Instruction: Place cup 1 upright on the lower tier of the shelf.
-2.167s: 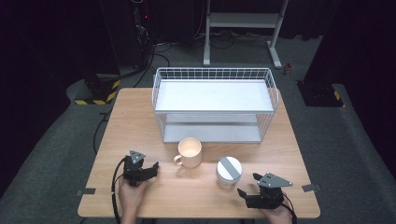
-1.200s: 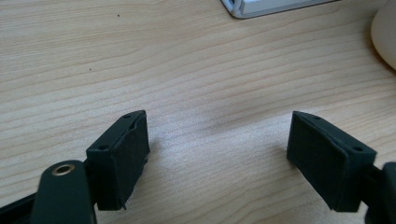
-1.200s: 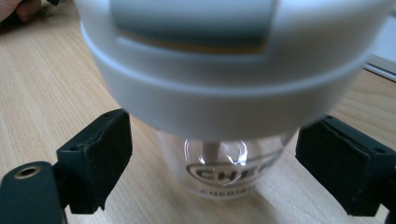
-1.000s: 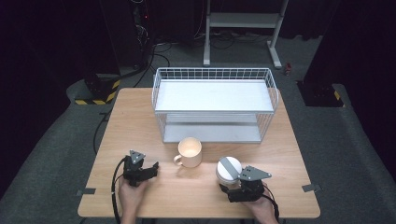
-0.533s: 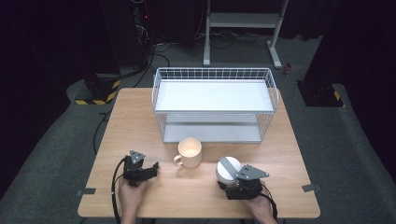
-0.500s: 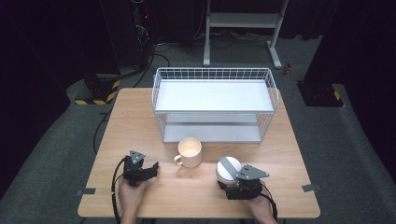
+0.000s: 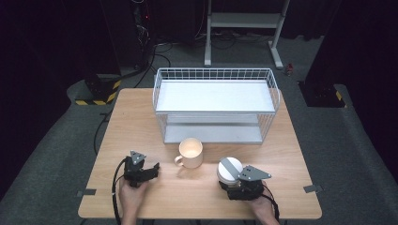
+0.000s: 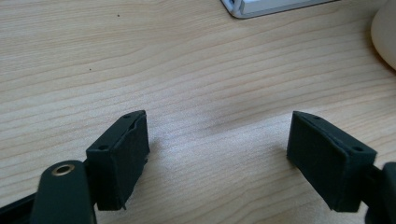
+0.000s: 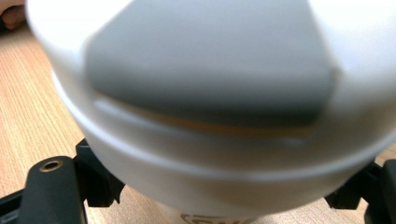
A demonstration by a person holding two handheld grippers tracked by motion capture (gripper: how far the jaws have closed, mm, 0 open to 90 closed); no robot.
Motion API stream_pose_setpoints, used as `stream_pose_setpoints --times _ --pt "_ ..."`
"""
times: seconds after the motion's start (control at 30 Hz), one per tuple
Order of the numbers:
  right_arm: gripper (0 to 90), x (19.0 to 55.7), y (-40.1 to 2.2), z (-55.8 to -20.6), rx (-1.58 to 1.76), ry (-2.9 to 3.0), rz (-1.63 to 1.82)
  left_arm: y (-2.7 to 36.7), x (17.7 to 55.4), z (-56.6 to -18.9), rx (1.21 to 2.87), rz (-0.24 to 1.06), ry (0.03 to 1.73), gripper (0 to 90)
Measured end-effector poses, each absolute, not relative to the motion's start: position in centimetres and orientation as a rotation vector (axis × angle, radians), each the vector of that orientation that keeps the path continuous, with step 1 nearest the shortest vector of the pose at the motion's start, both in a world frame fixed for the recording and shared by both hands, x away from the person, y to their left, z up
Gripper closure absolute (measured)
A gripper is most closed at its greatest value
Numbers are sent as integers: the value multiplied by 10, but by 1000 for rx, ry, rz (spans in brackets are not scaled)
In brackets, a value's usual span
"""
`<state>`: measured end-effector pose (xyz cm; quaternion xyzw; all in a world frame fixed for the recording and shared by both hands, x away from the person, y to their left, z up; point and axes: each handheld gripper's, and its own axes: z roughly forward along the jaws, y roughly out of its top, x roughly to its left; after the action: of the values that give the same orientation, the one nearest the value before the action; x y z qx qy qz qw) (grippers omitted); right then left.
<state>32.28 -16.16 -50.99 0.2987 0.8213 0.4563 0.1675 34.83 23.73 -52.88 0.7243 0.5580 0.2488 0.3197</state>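
While the left gripper (image 7: 151, 169) rests open and empty near the tabletop's front edge, the right gripper (image 7: 233, 186) has its jaws just closing around the lidded white cup (image 7: 229, 168); lifting remains.

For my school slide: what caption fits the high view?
Right tool closing around a white lidded cup beside a mug, left tool open, wire rack behind.

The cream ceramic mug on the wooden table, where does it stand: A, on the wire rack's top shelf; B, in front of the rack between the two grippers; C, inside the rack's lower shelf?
B: the cream ceramic mug stands on the wooden table, before the white wire rack.
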Motion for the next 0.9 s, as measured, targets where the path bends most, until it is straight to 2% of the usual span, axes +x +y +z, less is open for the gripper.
stream_pose_setpoints --times 0.9 --pt "186 343 -168 -497 906 2308 1293 238 348 -529 1901 659 1469 216"
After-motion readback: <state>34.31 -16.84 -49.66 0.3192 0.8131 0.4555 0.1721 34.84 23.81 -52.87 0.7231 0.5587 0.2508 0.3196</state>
